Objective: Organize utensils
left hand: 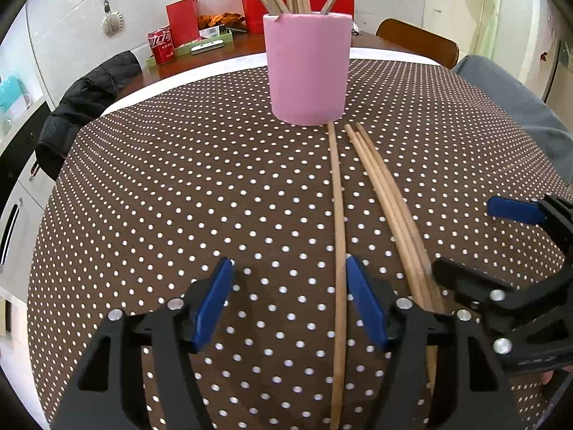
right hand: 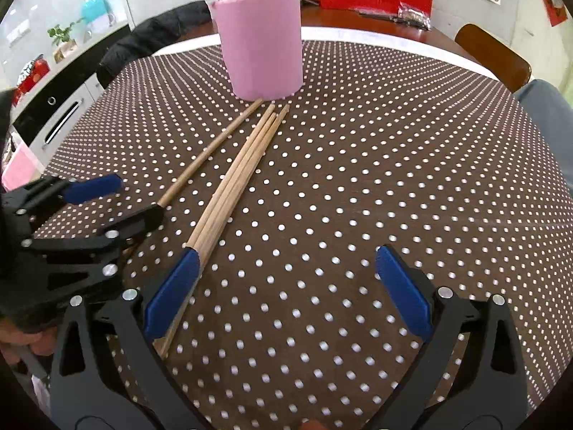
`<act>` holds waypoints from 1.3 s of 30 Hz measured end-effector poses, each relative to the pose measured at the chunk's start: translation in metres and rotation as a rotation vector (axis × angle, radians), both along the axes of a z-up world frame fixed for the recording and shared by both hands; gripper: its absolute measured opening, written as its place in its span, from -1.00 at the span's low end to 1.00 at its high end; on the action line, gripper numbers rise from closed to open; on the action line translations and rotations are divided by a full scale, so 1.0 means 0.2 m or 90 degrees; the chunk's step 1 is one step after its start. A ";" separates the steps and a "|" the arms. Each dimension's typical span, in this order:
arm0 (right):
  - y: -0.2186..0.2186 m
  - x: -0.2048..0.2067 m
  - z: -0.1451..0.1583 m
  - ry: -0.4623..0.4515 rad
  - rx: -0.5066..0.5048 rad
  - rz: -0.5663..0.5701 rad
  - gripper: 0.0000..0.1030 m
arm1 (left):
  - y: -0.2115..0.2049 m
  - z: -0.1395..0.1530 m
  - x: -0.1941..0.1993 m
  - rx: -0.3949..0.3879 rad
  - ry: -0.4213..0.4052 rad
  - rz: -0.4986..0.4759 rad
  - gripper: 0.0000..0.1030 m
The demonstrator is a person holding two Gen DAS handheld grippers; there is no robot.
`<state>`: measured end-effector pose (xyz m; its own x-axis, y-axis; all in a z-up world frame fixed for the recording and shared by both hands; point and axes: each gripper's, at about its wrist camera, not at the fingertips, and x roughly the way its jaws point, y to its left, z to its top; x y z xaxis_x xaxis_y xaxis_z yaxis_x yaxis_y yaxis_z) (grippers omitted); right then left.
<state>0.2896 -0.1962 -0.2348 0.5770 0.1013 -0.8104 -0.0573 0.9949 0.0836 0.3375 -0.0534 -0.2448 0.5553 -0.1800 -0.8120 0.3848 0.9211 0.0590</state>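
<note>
Wooden chopsticks (right hand: 232, 175) lie near the pink cup (left hand: 308, 68), not yet picked up. Both the left gripper (left hand: 286, 301) and right gripper (right hand: 286, 290) stand released; next, I judge, one must clench a stick.

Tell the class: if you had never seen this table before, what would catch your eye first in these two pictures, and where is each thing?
The pink holder stands at the far middle of the brown dotted tablecloth, with chopsticks sticking up out of it. In front of it, loose wooden chopsticks lie flat: a single chopstick and, beside it, a bundle of chopsticks. Near the camera, the left gripper and right gripper show blue pads.
</note>
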 end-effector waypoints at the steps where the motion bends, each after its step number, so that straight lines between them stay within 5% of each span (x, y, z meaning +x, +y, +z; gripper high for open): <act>1: 0.01 0.01 0.00 -0.005 -0.007 -0.001 0.88 | 0.04 0.00 0.01 0.001 0.000 0.001 0.34; 13: 0.04 0.02 -0.01 0.017 -0.103 -0.005 0.88 | 0.07 0.00 0.06 0.025 -0.008 0.003 0.41; 20: -0.03 0.02 0.03 0.000 -0.021 -0.014 0.88 | 0.06 0.02 0.09 0.036 -0.013 -0.003 0.41; 26: 0.08 0.03 -0.01 0.024 -0.071 0.015 0.87 | 0.06 0.02 0.09 0.043 -0.012 -0.008 0.41; 29: 0.08 0.02 0.00 0.029 -0.060 0.034 0.60 | 0.04 0.03 0.10 0.052 -0.013 -0.016 0.41; 31: 0.10 -0.01 0.02 0.027 -0.065 0.039 0.01 | 0.02 0.04 0.13 0.059 -0.013 -0.026 0.41; 32: 0.10 0.00 0.04 0.028 -0.066 0.039 -0.12 | 0.00 0.04 0.14 0.062 -0.012 -0.029 0.41; 37: 0.08 0.03 0.05 0.040 -0.071 0.076 -0.43 | -0.09 0.02 0.21 0.064 0.021 -0.065 0.39; 39: 0.06 -0.01 0.04 0.047 -0.077 0.106 -0.43 | -0.09 0.03 0.19 0.047 0.030 -0.072 0.18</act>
